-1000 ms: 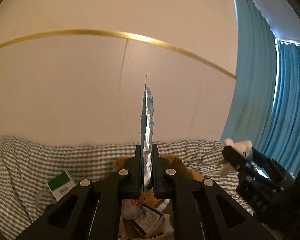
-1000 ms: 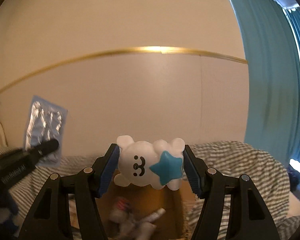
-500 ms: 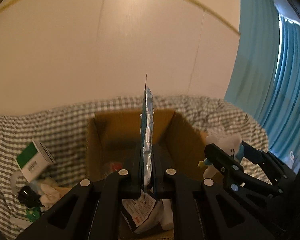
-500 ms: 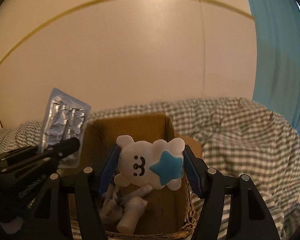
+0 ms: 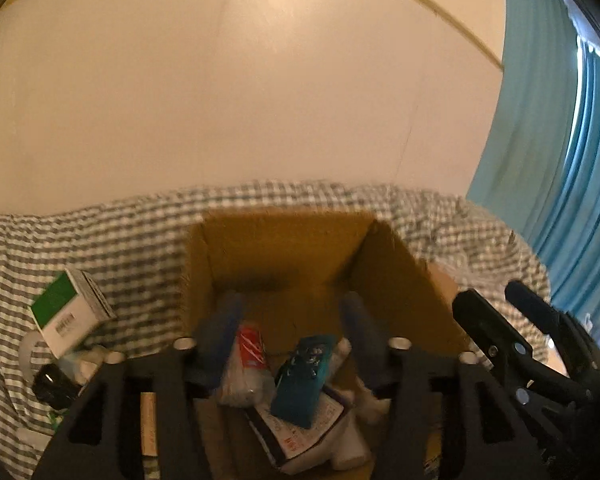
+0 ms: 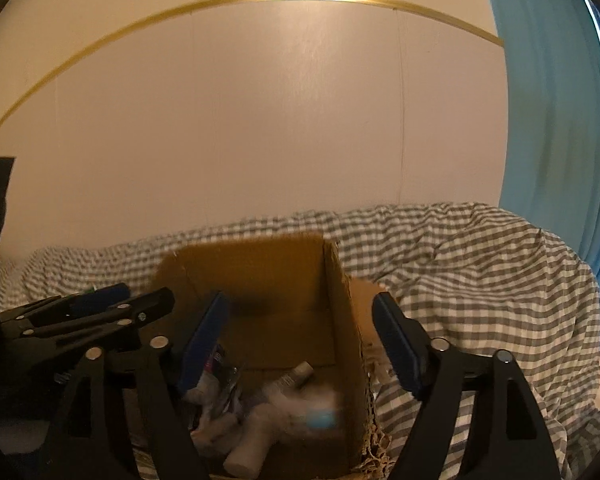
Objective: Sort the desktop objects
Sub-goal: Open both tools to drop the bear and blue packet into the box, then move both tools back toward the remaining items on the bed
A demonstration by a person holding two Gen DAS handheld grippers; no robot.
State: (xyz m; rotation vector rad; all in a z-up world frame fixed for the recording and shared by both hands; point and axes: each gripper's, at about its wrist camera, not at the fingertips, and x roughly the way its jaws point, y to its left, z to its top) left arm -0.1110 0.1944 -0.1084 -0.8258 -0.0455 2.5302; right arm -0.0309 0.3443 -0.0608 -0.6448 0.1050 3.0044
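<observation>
**Both tools let go over the cardboard box**

A second ago the left tool pinched a blue-and-silver blister pack upright between its fingers, and the right tool squeezed a white bear toy with a blue star. Both views then showed mostly wall; they now look down into the open cardboard box (image 5: pixel 284 240), which fills the lower middle of each picture.

The left tool (image 5: pixel 292 316) has just been opening: its jaws stand apart with nothing between them, released. The blister pack (image 5: pixel 306 380) lies tilted inside the box, blue side showing, on top of a white-and-dark packet (image 5: pixel 300 428) and beside a red-and-white pouch (image 5: pixel 248 360).

The right tool (image 6: pixel 300 320) has also just been opening and its blue pads (image 6: pixel 396 344) are spread wide, empty. The bear toy (image 6: pixel 296 408) is a blurred white shape with a blue patch, low in the box among small white bottles (image 6: pixel 248 452); whether it has come to rest cannot be told.

The box sits on a grey-checked cloth (image 6: pixel 480 264). To its left, outside it, a green-and-white carton (image 5: pixel 70 312) leans above a small black object (image 5: pixel 52 384). A blue curtain (image 5: pixel 560 160) hangs at the right.
</observation>
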